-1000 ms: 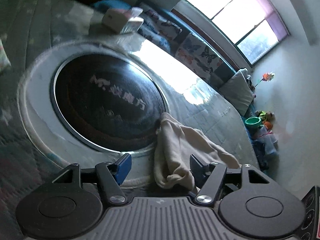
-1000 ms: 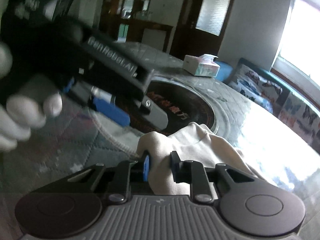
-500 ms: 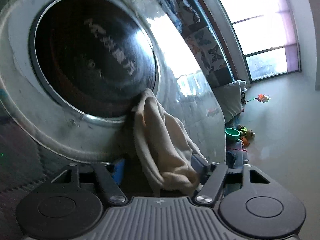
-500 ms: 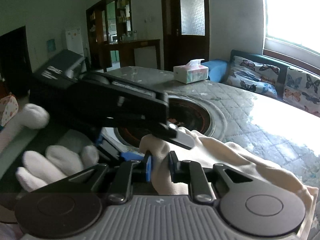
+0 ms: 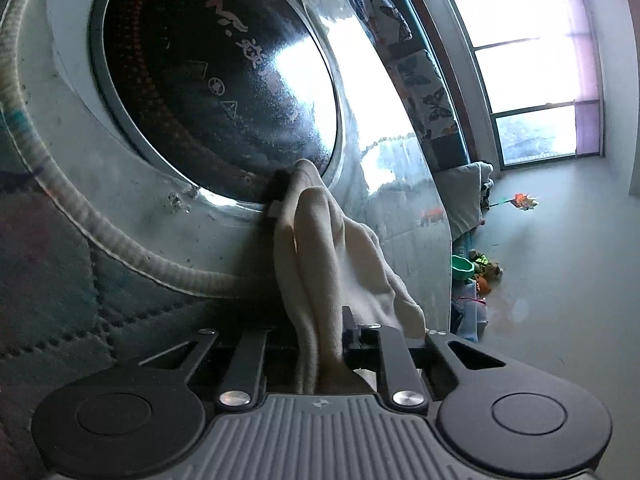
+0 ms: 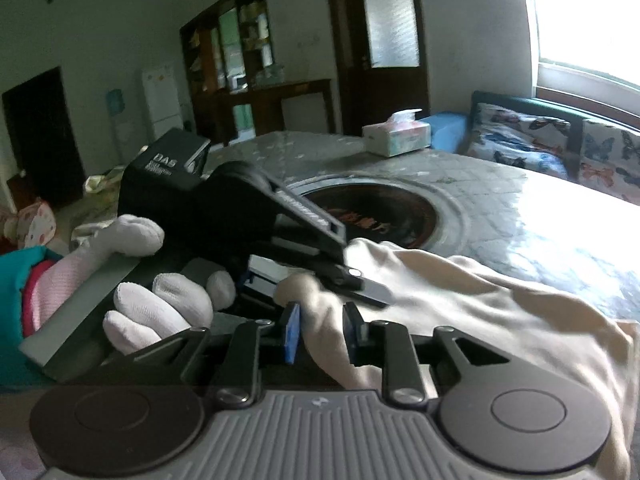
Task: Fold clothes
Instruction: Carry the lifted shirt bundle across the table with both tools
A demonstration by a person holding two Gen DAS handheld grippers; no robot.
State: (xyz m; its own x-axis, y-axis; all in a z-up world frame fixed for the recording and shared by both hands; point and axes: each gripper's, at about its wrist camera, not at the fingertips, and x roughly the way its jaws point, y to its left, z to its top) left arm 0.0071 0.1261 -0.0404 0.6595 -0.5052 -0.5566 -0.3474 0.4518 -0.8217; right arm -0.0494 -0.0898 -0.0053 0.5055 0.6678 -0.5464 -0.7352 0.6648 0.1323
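A quilted table (image 6: 500, 196) with a round black inset (image 5: 216, 80) filled the room's middle, a tissue box (image 6: 396, 134) at its far edge. On it, beside the inset, lay a cream garment (image 6: 460, 288). The left gripper (image 5: 320, 344) was closing on a bunched fold, while the right gripper (image 6: 322, 338) was opening with cloth between its pads.

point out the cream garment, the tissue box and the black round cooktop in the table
cream garment (image 5: 340, 256): left wrist view, on its bunched middle fold.
tissue box (image 6: 396, 138): right wrist view, on its front face.
black round cooktop (image 5: 208, 92): left wrist view, on its glossy glass centre.
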